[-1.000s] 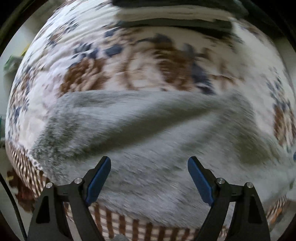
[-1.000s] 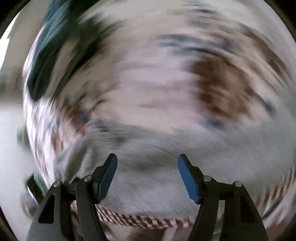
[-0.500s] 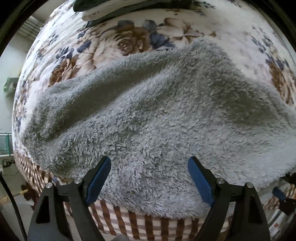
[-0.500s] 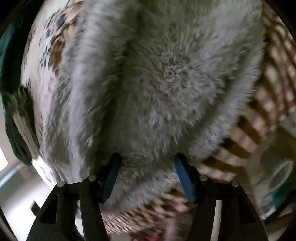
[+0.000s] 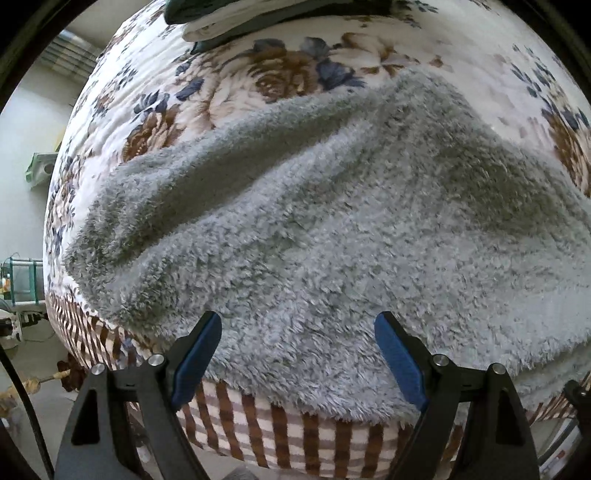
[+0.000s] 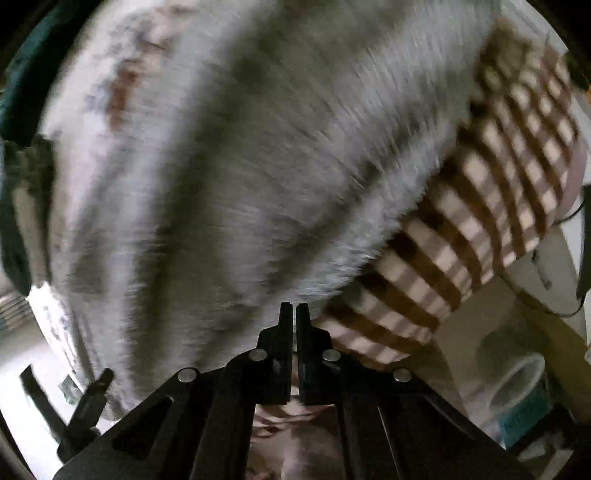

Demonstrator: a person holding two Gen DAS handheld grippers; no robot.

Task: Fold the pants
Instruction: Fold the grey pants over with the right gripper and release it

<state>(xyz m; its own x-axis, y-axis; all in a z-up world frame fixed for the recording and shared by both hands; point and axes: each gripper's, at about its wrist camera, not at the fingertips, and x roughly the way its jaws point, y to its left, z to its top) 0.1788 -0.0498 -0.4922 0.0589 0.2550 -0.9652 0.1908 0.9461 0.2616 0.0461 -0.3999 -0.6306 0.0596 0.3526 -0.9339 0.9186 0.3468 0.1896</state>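
Fluffy grey pants (image 5: pixel 314 221) lie spread on a bed, their near edge hanging over the side. My left gripper (image 5: pixel 295 350) hovers over that edge with its blue pads (image 5: pixel 195 354) wide apart, open; the fleece shows between them untouched. In the right wrist view the pants (image 6: pixel 240 166) are blurred and fill most of the frame. My right gripper (image 6: pixel 294 310) has its black fingers pressed together at the fleece's lower edge, shut on the pants.
The bed has a floral cover (image 5: pixel 258 74) and a brown-checked side (image 5: pixel 277 435) (image 6: pixel 498 177). Folded clothes (image 5: pixel 258 18) are stacked at the far end. A dark green item (image 6: pixel 14 184) lies at the left. A round bin (image 6: pixel 517 391) stands on the floor beside the bed.
The right gripper swung down over the pants' edge at the bedside and closed its jaws on the fleece. The left gripper came in nearer the pants, then held still, open.
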